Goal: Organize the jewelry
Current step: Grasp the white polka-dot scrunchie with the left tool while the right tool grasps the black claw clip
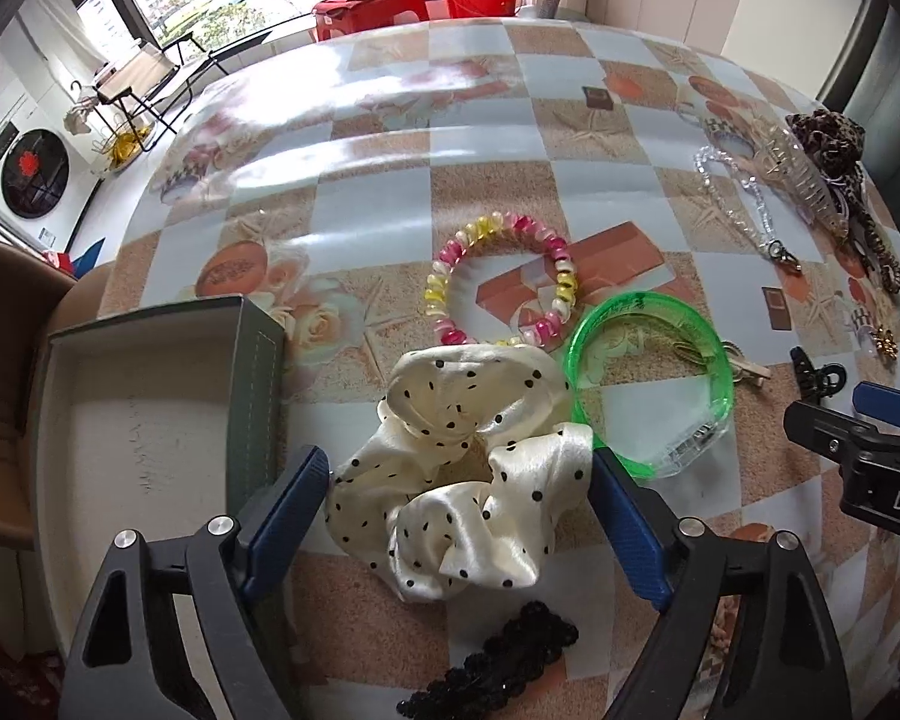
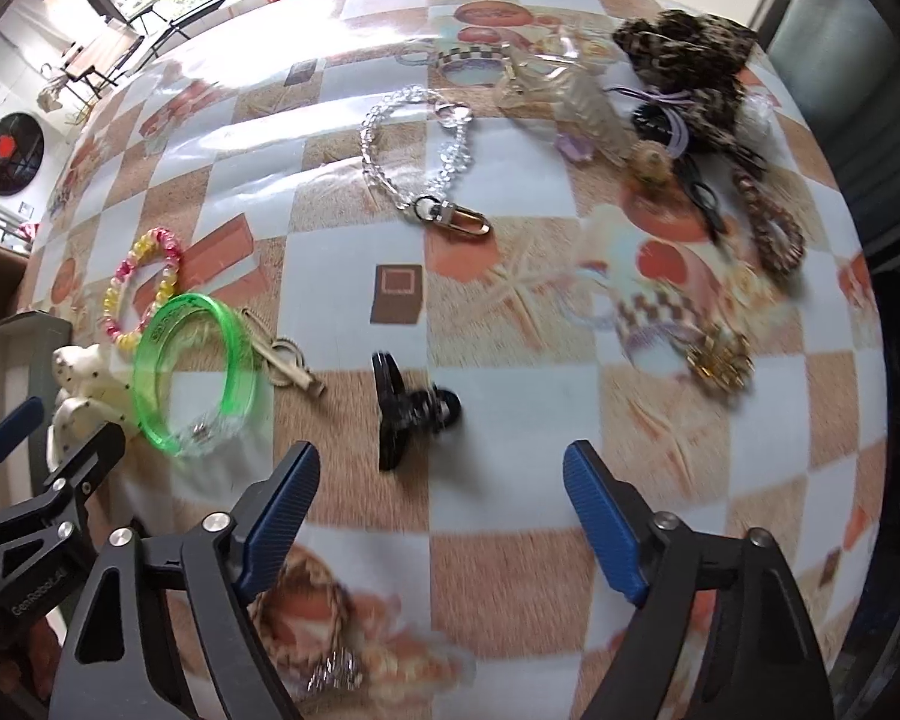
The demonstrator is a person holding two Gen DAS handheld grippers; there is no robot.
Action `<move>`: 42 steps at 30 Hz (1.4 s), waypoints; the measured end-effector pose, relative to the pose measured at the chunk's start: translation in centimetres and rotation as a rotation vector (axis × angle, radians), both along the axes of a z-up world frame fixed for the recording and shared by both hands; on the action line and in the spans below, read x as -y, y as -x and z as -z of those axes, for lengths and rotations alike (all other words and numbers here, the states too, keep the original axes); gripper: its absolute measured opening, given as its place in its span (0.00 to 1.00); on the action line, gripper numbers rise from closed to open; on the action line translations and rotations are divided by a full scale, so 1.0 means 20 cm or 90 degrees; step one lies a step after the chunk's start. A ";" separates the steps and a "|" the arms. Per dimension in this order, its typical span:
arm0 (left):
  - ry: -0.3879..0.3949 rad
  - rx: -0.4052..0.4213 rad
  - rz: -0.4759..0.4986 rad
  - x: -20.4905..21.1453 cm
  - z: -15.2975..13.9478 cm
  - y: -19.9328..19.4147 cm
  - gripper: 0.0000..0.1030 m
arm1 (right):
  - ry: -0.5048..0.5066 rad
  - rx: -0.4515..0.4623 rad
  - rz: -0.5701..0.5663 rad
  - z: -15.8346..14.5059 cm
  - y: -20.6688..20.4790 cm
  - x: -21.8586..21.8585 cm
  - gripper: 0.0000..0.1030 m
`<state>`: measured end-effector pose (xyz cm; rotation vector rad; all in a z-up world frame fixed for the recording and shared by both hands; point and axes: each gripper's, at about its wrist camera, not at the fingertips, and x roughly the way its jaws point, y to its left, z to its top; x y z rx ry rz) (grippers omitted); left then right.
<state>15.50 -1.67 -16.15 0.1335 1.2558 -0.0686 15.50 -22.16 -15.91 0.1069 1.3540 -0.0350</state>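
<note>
The box (image 1: 150, 396) at the table's left edge shows only bare lining, its near end cut off by the left gripper (image 1: 459, 510), whose wide fingers flank the dotted scrunchie (image 1: 462, 474). The right gripper (image 2: 441, 516) spreads wide, holding nothing, near the black clip (image 2: 411, 411); the far jewelry pile (image 2: 690, 114) is blurred.

Table (image 1: 390, 192) covered by a glossy checkered cloth. Lying on it: open box (image 1: 150, 408) at left, polka-dot scrunchie (image 1: 462, 480), spiral hair tie (image 1: 498, 276), green bangle (image 1: 648, 378), black claw clip (image 2: 408, 408), and crystal chain (image 2: 420, 156). Leopard scrunchie (image 2: 684, 60) at the far right edge.
</note>
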 end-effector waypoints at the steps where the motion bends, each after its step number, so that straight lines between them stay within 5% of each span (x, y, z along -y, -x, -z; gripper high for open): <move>1: 0.001 0.003 -0.003 0.00 0.01 0.00 0.79 | 0.008 0.002 -0.004 0.02 -0.01 -0.01 0.76; 5: 0.002 -0.003 -0.006 0.00 0.04 0.00 0.58 | 0.044 0.035 -0.014 0.01 0.00 -0.04 0.64; 10: 0.002 0.012 0.000 0.00 0.02 0.02 0.24 | 0.052 0.057 -0.015 0.00 0.01 -0.05 0.29; 13: 0.017 0.021 -0.003 -0.02 0.00 0.04 0.16 | 0.056 0.064 -0.006 -0.01 0.02 -0.08 0.26; 25: 0.105 0.088 -0.012 -0.09 -0.31 0.17 0.16 | -0.029 0.079 0.028 -0.20 0.16 0.07 0.25; 32: 0.135 0.119 -0.047 -0.26 -0.50 0.27 0.16 | -0.062 0.091 -0.005 -0.34 0.23 -0.12 0.25; 42: 0.078 0.131 -0.157 -0.79 -0.50 0.31 0.16 | -0.132 0.102 -0.129 -0.42 0.11 -0.70 0.25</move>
